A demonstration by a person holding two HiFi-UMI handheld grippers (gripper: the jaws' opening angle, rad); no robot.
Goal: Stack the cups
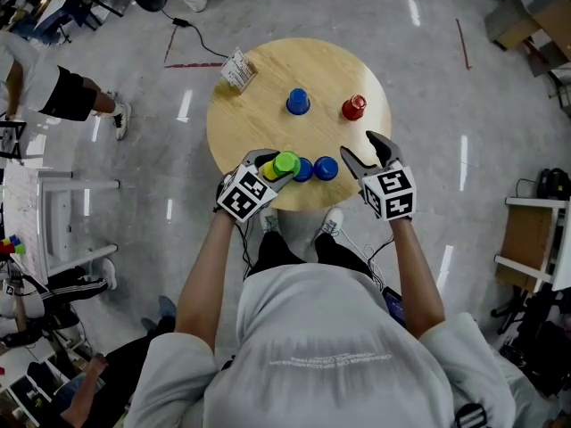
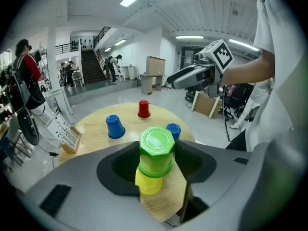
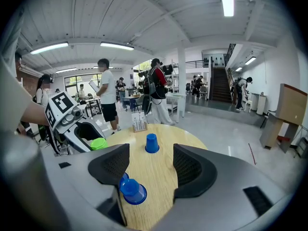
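Note:
My left gripper [image 1: 278,163] is shut on a green cup [image 2: 157,150] that sits upside down over a yellow cup [image 2: 148,183]; the pair hangs just above the near edge of the round wooden table [image 1: 259,114]. Two blue cups [image 1: 303,169] [image 1: 326,168] stand side by side right of it. Farther back stand another blue cup [image 1: 298,102] and a red cup [image 1: 354,107]. My right gripper [image 1: 366,150] hovers open over the table's near right edge, nothing between its jaws. The nearest blue cup [image 3: 132,191] lies below its left jaw.
A small card stand [image 1: 238,69] sits at the table's far left edge. People stand and walk on the grey floor around; desks and shelves [image 1: 531,239] line the room's sides. A cable [image 1: 201,34] runs across the floor behind the table.

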